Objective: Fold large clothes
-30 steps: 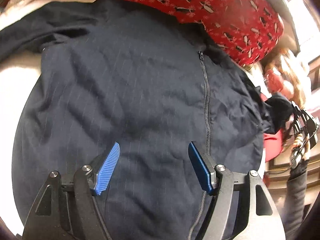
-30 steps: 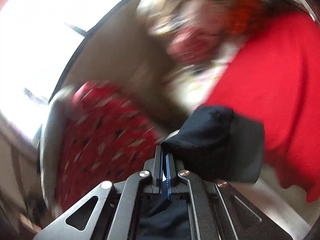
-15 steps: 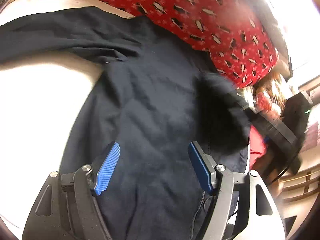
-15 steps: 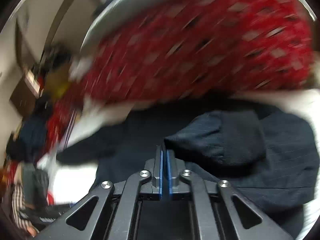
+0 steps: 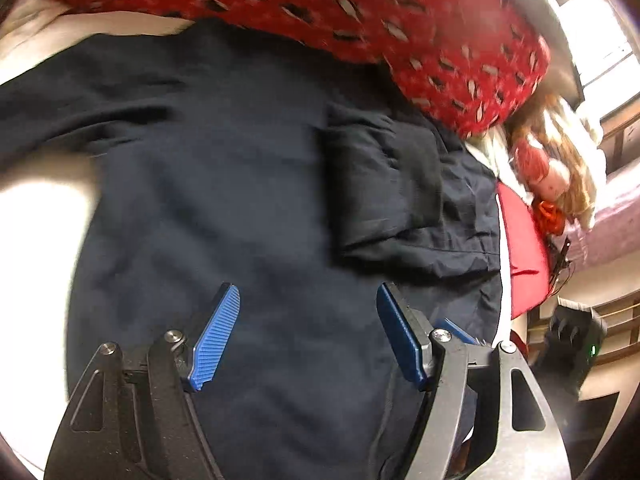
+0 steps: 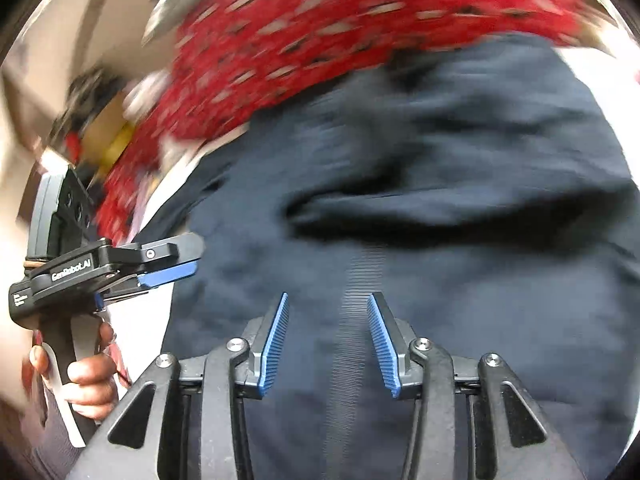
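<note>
Sleeve released onto jacket; both grippers empty above the cloth.

The right gripper (image 6: pixel 327 344) has just been opening: its jaws stand part open with nothing between them, the dark jacket (image 5: pixel 224 184) below. The left gripper (image 5: pixel 308 334) stands wide, also empty, over the jacket body. The jacket lies spread on a pale bed (image 5: pixel 36 216), a red patterned cover (image 5: pixel 360 12) along its far edge; the right sleeve (image 5: pixel 384 184) is folded in across the chest, the left sleeve (image 5: pixel 72 108) not yet folded. Judgement: first sleeve fold done. For the next, take the left sleeve near the cuff, pinch one layer only, carry it low across, release flat.
</note>
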`<move>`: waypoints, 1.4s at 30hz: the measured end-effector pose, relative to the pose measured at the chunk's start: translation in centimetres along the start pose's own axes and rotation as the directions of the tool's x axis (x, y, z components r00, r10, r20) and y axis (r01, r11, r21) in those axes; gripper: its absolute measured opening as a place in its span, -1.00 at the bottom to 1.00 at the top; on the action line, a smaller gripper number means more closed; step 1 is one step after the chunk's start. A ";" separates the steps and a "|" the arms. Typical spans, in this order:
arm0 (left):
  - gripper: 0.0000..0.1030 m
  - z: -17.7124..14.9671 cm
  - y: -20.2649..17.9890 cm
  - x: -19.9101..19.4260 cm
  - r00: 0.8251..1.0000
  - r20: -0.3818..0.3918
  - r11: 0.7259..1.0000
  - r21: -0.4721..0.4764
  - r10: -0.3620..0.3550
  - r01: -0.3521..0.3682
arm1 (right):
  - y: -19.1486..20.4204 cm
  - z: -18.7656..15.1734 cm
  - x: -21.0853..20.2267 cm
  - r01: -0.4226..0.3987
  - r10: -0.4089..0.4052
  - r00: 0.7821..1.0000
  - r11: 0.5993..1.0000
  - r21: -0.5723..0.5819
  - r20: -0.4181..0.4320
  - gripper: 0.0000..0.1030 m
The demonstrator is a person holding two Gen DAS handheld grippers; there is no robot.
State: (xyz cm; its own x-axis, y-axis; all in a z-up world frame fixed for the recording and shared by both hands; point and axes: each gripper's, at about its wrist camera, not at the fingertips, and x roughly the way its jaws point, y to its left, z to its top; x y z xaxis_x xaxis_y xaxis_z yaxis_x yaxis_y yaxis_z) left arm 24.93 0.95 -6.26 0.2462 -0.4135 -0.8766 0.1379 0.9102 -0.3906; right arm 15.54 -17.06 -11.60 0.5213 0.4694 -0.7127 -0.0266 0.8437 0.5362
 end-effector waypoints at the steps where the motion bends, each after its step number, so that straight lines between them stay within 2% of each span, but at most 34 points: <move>1: 0.37 0.3 -0.9 0.7 1.000 -0.010 1.000 0.003 0.006 -0.006 | -1.6 -0.1 -0.8 0.006 -0.007 0.999 1.000 0.019 0.035 -0.13; 3: 0.37 1.1 -3.9 2.3 0.998 -0.006 0.997 0.045 0.070 -0.070 | -4.5 -0.4 -2.3 -0.012 0.006 0.999 0.994 0.108 0.053 -0.10; 5: 0.38 1.6 -6.0 3.2 0.983 0.032 0.979 0.095 0.180 -0.183 | -6.9 -1.0 -3.2 -0.028 0.017 0.998 0.985 0.169 0.067 -0.07; 7: 0.40 2.6 -8.0 4.5 0.949 0.070 0.940 0.132 0.307 -0.314 | -8.8 -1.4 -3.9 -0.055 0.039 0.996 0.976 0.209 0.081 -0.07; 8: 0.43 3.2 -8.5 5.7 0.920 0.079 0.909 0.144 0.383 -0.391 | -9.5 -1.7 -4.1 -0.072 0.055 0.995 0.972 0.223 0.085 -0.11; 9: 0.43 3.6 -8.5 6.6 0.905 0.068 0.893 0.145 0.420 -0.426 | -9.9 -1.8 -4.1 -0.091 0.072 0.993 0.967 0.237 0.088 -0.11; 10: 0.42 4.0 -8.3 7.4 0.901 0.050 0.890 0.141 0.432 -0.434 | -10.2 -1.9 -4.1 -0.109 0.089 0.992 0.963 0.245 0.093 -0.11; 11: 0.07 4.4 -7.8 7.9 0.910 0.028 0.902 0.123 0.414 -0.414 | -10.5 -1.9 -4.5 -0.118 0.097 0.991 0.962 0.247 0.097 -0.11; 12: -0.74 4.6 -7.2 7.8 0.937 0.010 0.933 0.088 0.350 -0.349 | -10.7 -1.9 -4.5 -0.125 0.103 0.990 0.961 0.246 0.101 -0.10; 13: -0.85 4.8 -6.6 7.2 0.954 -0.002 0.952 0.058 0.301 -0.300 | -10.7 -1.9 -4.6 -0.135 0.112 0.988 0.960 0.244 0.105 -0.09; 16: -0.86 5.0 -4.7 2.8 0.977 0.069 0.980 -0.032 0.200 -0.198 | -11.0 -1.6 -5.6 -0.160 0.131 0.983 0.955 0.249 0.129 -0.07; 17: -0.86 4.9 -4.0 1.0 0.977 0.108 0.982 -0.054 0.183 -0.178 | -11.4 -1.3 -6.3 -0.171 0.135 0.979 0.952 0.252 0.153 -0.07; 19: -0.86 4.5 -1.4 -2.5 0.963 0.177 0.977 -0.097 0.203 -0.189 | -12.5 -0.6 -7.9 -0.192 0.135 0.966 0.945 0.266 0.219 -0.03; 21: -0.86 4.1 1.1 -4.0 0.957 0.186 0.969 -0.149 0.224 -0.198 | -14.0 0.4 -9.5 -0.191 0.102 0.950 0.937 0.293 0.294 0.12; 23: -0.86 3.7 3.6 -3.8 0.972 0.130 0.966 -0.198 0.195 -0.167 | -15.2 1.7 -10.3 -0.146 0.027 0.942 0.931 0.334 0.334 0.12; 26: -0.86 2.5 6.0 -2.6 0.986 0.055 0.959 -0.247 0.156 -0.138 | -15.8 3.7 -9.4 -0.110 -0.014 0.947 0.925 0.364 0.320 0.12; 29: -0.85 1.9 6.1 -2.6 0.986 0.057 0.962 -0.236 0.154 -0.136 | -15.1 5.5 -7.4 -0.067 -0.036 0.959 0.935 0.347 0.281 0.14; 33: -0.84 1.7 5.5 -3.0 0.989 0.066 0.969 -0.219 0.129 -0.112 | -13.9 7.4 -3.8 0.034 -0.103 0.976 0.942 0.333 0.193 0.18; 34: -0.84 1.7 5.4 -3.3 0.991 0.070 0.971 -0.218 0.114 -0.096 | -13.7 7.6 -2.6 0.012 -0.064 0.987 0.946 0.325 0.150 0.06; 35: -0.84 1.9 5.2 -3.6 0.993 0.080 0.974 -0.216 0.085 -0.066 | -13.3 7.7 -1.9 -0.035 -0.003 0.992 0.955 0.294 0.125 -0.76; 36: -0.82 1.9 5.0 -4.0 0.994 0.092 0.977 -0.211 0.060 -0.040 | -12.2 7.6 -2.1 -0.035 0.009 0.993 0.973 0.227 0.117 -0.83; 37: -0.80 1.8 4.9 -4.3 0.994 0.101 0.978 -0.205 0.047 -0.026 | -11.4 7.5 -2.9 -0.015 -0.012 0.989 0.984 0.179 0.149 -0.83; 38: -0.71 1.7 4.6 -4.2 0.994 0.099 0.981 -0.192 0.041 -0.021 | -10.8 7.1 -4.4 -0.021 -0.009 0.976 0.990 0.136 0.216 -0.85; 40: -0.47 1.4 4.5 -3.8 0.997 0.074 0.986 -0.169 0.022 -0.009 | -11.6 6.0 -6.7 -0.053 0.003 0.955 0.986 0.159 0.296 -0.86; 41: -0.32 1.2 4.4 -3.3 0.998 0.054 0.987 -0.162 0.024 -0.015 | -12.6 5.5 -7.2 -0.036 -0.024 0.951 0.982 0.185 0.309 -0.86; 42: -0.29 1.0 4.3 -2.9 0.999 0.019 0.985 -0.170 0.030 -0.026 | -13.6 5.0 -6.8 -0.013 -0.048 0.957 0.978 0.207 0.287 -0.86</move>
State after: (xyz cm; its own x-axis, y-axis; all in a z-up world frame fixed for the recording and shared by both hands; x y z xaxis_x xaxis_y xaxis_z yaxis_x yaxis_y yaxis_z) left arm 25.75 6.04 -5.12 0.2683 -0.3866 -0.8824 -0.0337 0.9116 -0.4097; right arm 16.64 -33.09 -11.78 0.7449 0.3341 -0.5775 0.1434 0.7652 0.6277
